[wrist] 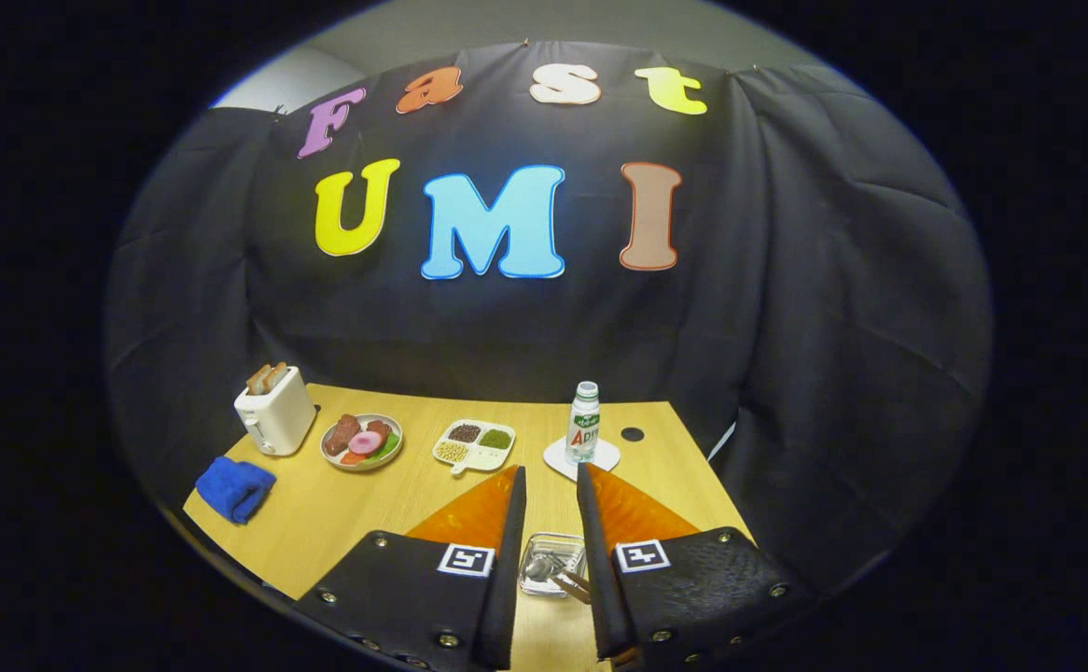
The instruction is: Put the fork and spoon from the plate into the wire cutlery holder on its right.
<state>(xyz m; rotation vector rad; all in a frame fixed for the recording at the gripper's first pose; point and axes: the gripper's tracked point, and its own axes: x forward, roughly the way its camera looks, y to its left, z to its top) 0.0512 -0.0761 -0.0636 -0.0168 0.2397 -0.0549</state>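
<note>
Two black fingers of the gripper (551, 485) are standing apart over a pale wooden table (339, 523), with nothing clamped between them and orange panels showing along their inner sides. Black cloth is hanging behind and around the table as the booth's wall, and a strip of light grey room is showing above it. Low in the gap between the fingers, a small clear plate (550, 563) is sitting on the wood, and a spoon (538, 567) is lying in it with its bowl toward the left finger; a brownish handle (574, 585) is poking out toward the right finger, though whether it belongs to the spoon or the fork is too small to tell. The fingertips are reaching well past the plate, so the cutlery is lying back near the finger bases, not at the tips. Just beyond the right fingertip, a small bottle (584, 423) is standing upright on a white coaster (611, 457), and a dark round hole (633, 434) is sitting in the tabletop to its right. Beyond the left fingertip, a white divided tray (475, 445) is holding beans and seeds. Farther left, a bowl (361, 441) of toy food is sitting beside a white toaster (273, 411) with bread in its slots, and a blue cloth (234, 487) is lying near the table's left edge.
</note>
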